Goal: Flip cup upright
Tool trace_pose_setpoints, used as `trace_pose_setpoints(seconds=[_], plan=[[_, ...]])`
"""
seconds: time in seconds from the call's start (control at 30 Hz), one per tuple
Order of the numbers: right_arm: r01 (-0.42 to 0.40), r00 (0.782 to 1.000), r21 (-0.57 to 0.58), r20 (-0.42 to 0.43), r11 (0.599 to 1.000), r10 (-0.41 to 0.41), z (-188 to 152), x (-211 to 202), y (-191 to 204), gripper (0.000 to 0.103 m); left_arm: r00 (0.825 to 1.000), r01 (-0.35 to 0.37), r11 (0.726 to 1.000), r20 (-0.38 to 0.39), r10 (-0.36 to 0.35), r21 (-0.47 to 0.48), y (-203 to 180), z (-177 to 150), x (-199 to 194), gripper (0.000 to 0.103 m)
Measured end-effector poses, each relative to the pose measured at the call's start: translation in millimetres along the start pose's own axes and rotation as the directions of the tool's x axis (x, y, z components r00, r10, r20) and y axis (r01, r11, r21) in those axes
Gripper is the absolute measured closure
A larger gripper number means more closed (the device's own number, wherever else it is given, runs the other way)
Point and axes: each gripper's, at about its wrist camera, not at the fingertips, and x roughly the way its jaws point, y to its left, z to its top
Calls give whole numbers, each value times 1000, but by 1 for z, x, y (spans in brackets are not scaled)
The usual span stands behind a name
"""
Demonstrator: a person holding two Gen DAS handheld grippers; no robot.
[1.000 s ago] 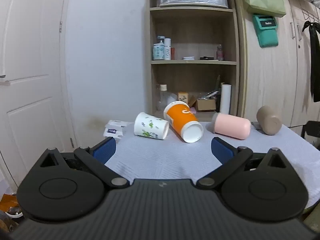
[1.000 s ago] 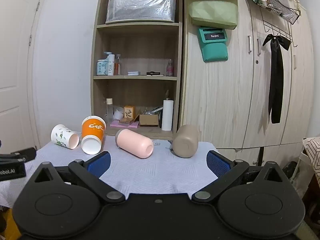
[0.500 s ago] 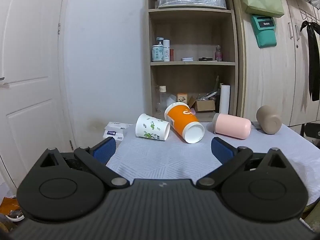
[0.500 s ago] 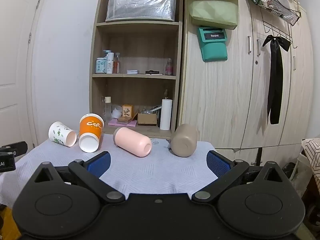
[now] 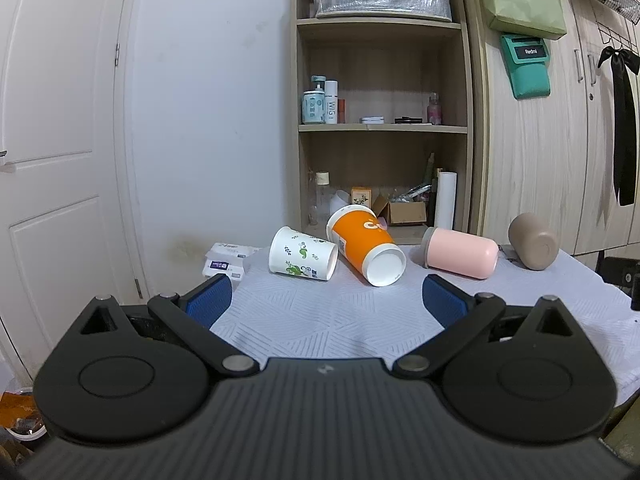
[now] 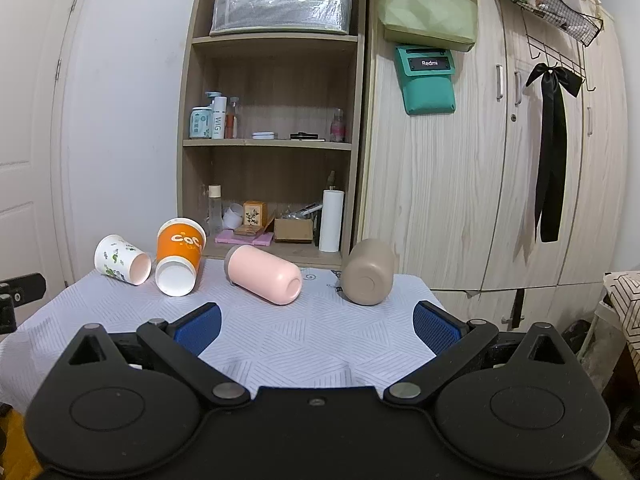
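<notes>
Several cups lie on their sides in a row on the table's pale patterned cloth: a white cup with green print, an orange paper cup, a pink cup and a tan cup. The right wrist view shows them too: the white cup, the orange cup, the pink cup and the tan cup. My left gripper is open and empty, short of the white and orange cups. My right gripper is open and empty, short of the pink and tan cups.
A wooden shelf unit with bottles and boxes stands behind the table, beside a wardrobe. A white box lies at the table's far left edge. A door is on the left. A chair stands at the right.
Both grippers have drifted slightly, so the cups sit a little differently in each view. The cups have not moved and both grippers have stayed open.
</notes>
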Motion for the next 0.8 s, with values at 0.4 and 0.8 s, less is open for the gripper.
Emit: trace_pose_setpoints(seconds=[0.4,0.8], plan=[[3,1000,1,0,1000,-3,-2,1,0,0,999,-9,1000,38,8,4,-1,-4,-3,0],[1,1000,-9,-9,1000,-1,-5,1,1,0,998,21,999,62,-23,26,-6,-1,-11,0]])
